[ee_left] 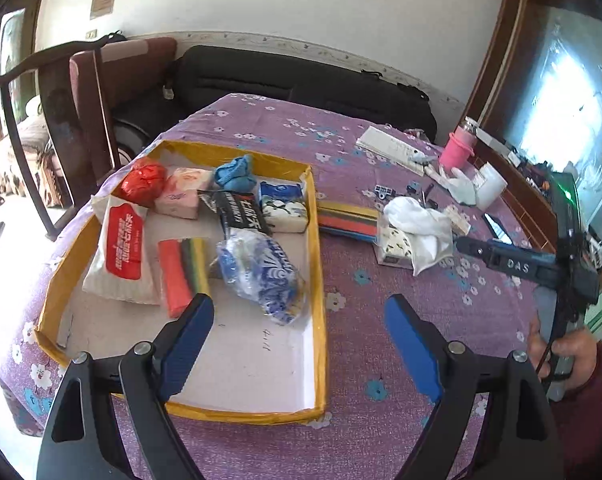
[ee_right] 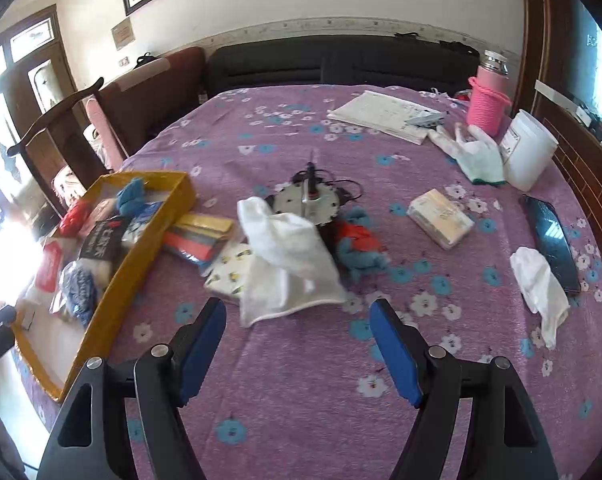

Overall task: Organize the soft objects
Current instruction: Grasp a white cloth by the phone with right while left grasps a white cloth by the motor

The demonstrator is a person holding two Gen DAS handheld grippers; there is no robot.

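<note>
Left wrist view: my left gripper (ee_left: 299, 320) has its fingers apart, nothing between them, over the near corner of the yellow box (ee_left: 316, 280).
Done: the box already holds tissue packs, a red ball, a blue cloth and a sponge block.
Right wrist view: my right gripper (ee_right: 297, 326) has its fingers apart and empty, facing the white cloth (ee_right: 285, 256).
Left: the white cloth, the blue plush toy (ee_right: 359, 248), the sponge strips (ee_right: 199, 236) and another white cloth (ee_right: 541, 284) lie on the surface outside the box.

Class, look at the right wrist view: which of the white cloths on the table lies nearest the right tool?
The large white cloth draped over the patterned tissue pack, just ahead of the right tool. The smaller white cloth lies far right, beside the phone.
</note>
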